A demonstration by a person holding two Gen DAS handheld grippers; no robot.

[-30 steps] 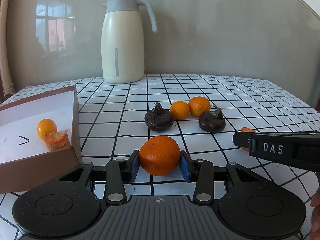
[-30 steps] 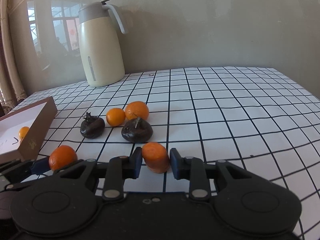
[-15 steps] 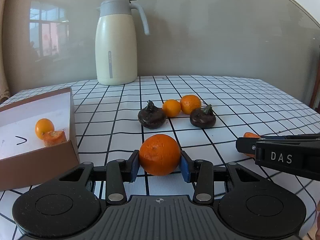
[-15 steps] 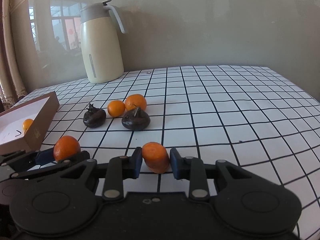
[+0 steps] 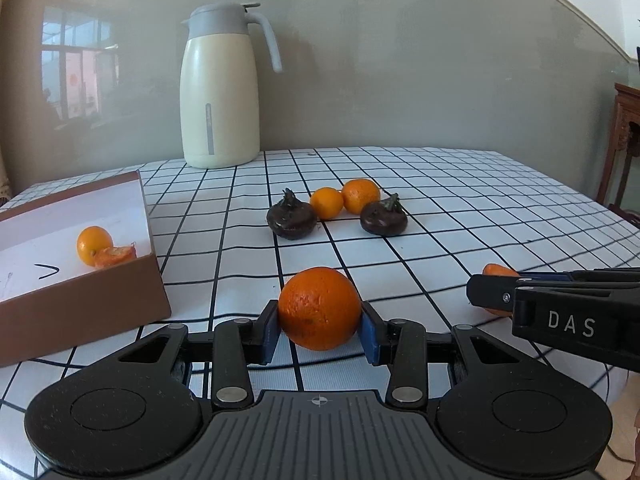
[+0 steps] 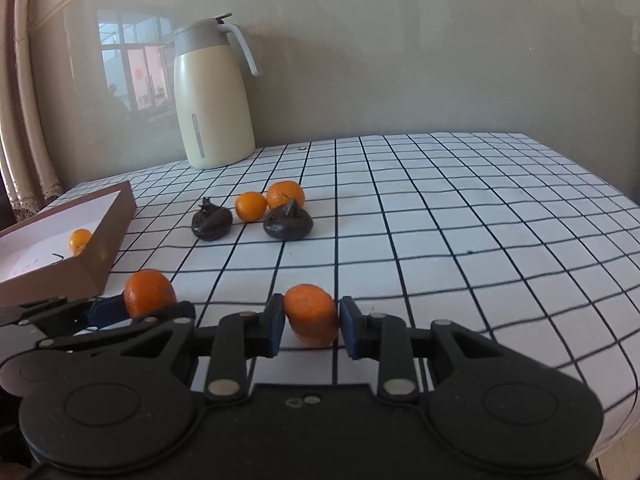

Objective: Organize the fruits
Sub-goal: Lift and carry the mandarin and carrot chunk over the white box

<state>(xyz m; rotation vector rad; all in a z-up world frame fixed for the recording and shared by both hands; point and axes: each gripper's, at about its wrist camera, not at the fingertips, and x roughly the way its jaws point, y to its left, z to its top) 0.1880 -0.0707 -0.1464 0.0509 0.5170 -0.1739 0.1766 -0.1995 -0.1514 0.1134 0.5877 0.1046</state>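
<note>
My left gripper (image 5: 320,326) is shut on a round orange (image 5: 319,307), held above the checked table near its front edge. My right gripper (image 6: 312,326) is shut on an orange carrot chunk (image 6: 311,313); it shows at the right of the left wrist view (image 5: 496,276). The held orange also shows in the right wrist view (image 6: 149,292). Two oranges (image 5: 327,202) (image 5: 361,196) and two dark purple fruits (image 5: 291,220) (image 5: 383,219) lie mid-table. A brown box (image 5: 80,300) at the left holds a small orange (image 5: 93,242) and a carrot piece (image 5: 116,255).
A cream thermos jug (image 5: 219,92) stands at the back of the table by the wall. The table's right edge (image 6: 600,380) drops off near my right gripper. A wooden cabinet (image 5: 626,140) stands at the far right.
Both grippers have lifted and drawn back a little with their fruit still held. The box and loose fruits have not moved.
</note>
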